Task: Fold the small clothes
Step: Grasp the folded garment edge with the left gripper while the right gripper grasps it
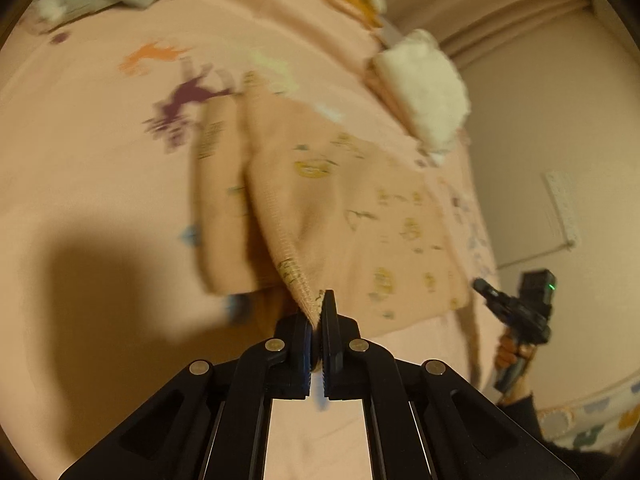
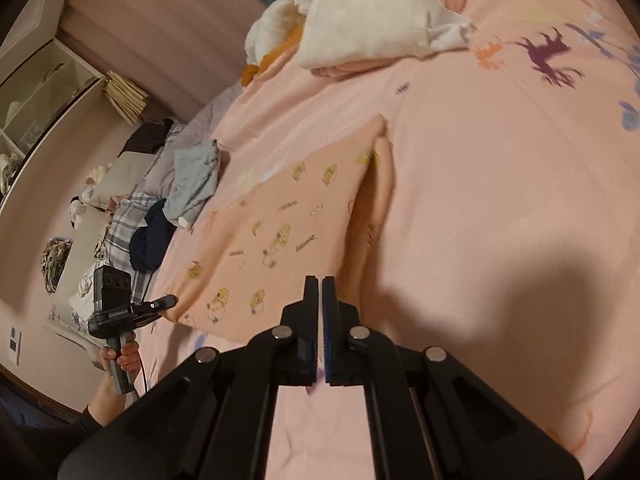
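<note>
A small peach garment [image 1: 352, 208] with yellow prints lies partly folded on the pink bedsheet [image 1: 100, 160]. My left gripper [image 1: 320, 304] is shut on its near ribbed corner, and the cloth rises between the two pads. In the right wrist view the same garment [image 2: 288, 216] stretches from the left gripper [image 2: 170, 301] to my right gripper [image 2: 322, 282]. The right gripper's jaws are pressed together at the garment's other near corner, which is hidden behind the fingers. The right gripper [image 1: 480, 284], held by a hand, touches that corner in the left wrist view.
A white fluffy pile [image 2: 372, 20] lies at the far side of the bed and shows as [image 1: 428, 92]. A grey garment [image 2: 192, 180] and a dark blue one [image 2: 150, 240] lie at the bed's left edge. A shelf [image 2: 36, 92] stands by the wall.
</note>
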`<state>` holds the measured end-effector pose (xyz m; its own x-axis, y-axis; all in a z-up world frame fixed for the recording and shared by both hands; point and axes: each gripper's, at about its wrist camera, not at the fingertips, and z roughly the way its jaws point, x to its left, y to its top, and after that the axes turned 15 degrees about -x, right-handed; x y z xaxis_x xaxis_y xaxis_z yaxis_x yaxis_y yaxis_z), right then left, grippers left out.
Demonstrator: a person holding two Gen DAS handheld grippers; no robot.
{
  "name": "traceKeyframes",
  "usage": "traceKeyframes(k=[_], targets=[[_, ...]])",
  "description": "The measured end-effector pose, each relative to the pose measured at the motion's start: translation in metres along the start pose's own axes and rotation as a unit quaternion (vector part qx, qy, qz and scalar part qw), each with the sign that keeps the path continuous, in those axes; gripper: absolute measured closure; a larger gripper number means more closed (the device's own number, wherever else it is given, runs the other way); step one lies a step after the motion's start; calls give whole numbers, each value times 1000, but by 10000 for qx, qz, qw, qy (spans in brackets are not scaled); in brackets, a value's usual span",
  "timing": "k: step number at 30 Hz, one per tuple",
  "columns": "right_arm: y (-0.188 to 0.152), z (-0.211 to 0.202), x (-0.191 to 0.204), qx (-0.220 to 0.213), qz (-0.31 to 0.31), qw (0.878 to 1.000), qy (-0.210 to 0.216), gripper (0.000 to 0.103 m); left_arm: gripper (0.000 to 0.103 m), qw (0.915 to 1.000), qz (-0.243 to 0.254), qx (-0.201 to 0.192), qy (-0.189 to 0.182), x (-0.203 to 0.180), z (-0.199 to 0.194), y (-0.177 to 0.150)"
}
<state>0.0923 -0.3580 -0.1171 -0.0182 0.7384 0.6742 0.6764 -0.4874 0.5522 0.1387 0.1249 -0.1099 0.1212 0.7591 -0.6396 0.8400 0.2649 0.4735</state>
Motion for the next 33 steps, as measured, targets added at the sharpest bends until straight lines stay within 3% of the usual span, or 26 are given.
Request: traceKeyframes(k=[4, 6, 7, 8, 12, 15, 16, 17, 23, 27, 33], targets=[[-7, 0, -10, 37, 74, 9996, -268, 95, 103, 9996, -262, -4, 88, 10, 4, 2], [-5, -1, -14, -53, 207, 9993, -316, 82, 103, 9997, -240, -28, 49, 6, 4, 2], [-4, -1, -15, -72, 312, 9992, -256, 65, 103, 9998, -204, -33, 41, 3, 4, 3], [-3, 1, -14, -96, 357, 9991, -197, 61, 103, 9998, -177, -26, 44, 2, 4, 3], [-4, 13, -2, 19, 79, 9998, -167, 65, 103, 9998, -175, 15, 77, 4, 5, 4], [-6, 31, 10, 226, -288, 9991, -223, 78, 103, 9997, -189, 38, 120, 8, 4, 3], [-7, 37, 14, 334, -431, 9981, -270, 95, 103, 9997, -187, 38, 142, 7, 5, 3], [-8, 40, 15, 370, -519, 9975, -313, 99, 103, 9997, -184, 37, 147, 7, 5, 3], [-9, 9, 20, 47, -587, 9981, 194, 100, 103, 9999, -164, 14, -39, 9, -2, 6], [-22, 15, 2, 446, -566, 9972, -218, 99, 103, 9993, -197, 144, 299, 21, 1, 3], [-20, 20, 4, 577, -792, 9930, -655, 94, 102, 9980, 7, 139, 620, 19, -9, 2]])
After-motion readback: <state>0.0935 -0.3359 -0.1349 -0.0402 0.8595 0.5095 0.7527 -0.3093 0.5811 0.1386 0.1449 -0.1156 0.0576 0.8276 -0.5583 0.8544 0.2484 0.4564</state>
